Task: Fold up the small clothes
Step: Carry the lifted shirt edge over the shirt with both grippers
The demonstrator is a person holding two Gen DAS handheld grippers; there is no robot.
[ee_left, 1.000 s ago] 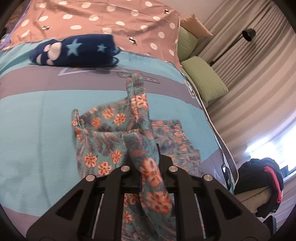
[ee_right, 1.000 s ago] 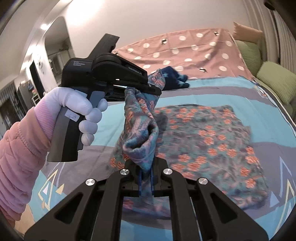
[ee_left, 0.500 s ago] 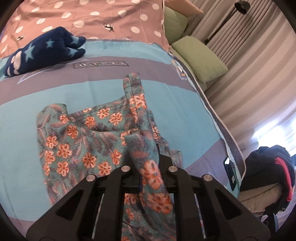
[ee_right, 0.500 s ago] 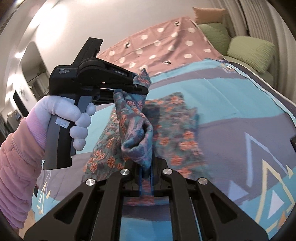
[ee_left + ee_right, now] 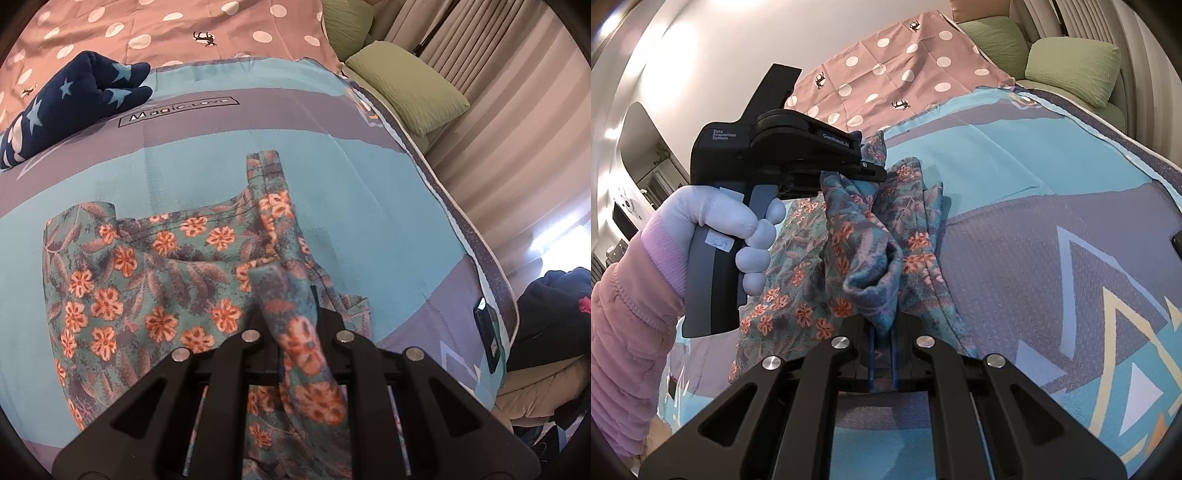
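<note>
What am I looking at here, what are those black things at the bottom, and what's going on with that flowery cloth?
Each picture comes from a camera mounted on a handheld tool with tongs; the black arms at the bottom are the tool itself. A person holds one tool in each hand. The left tongs and the right tongs are each shut on a bunched edge of the floral garment, which partly rests on the blue and grey bedspread. The right camera also sees the gloved left hand gripping its tool. A folded navy starred garment lies farther back, with green pillows beyond.
</note>
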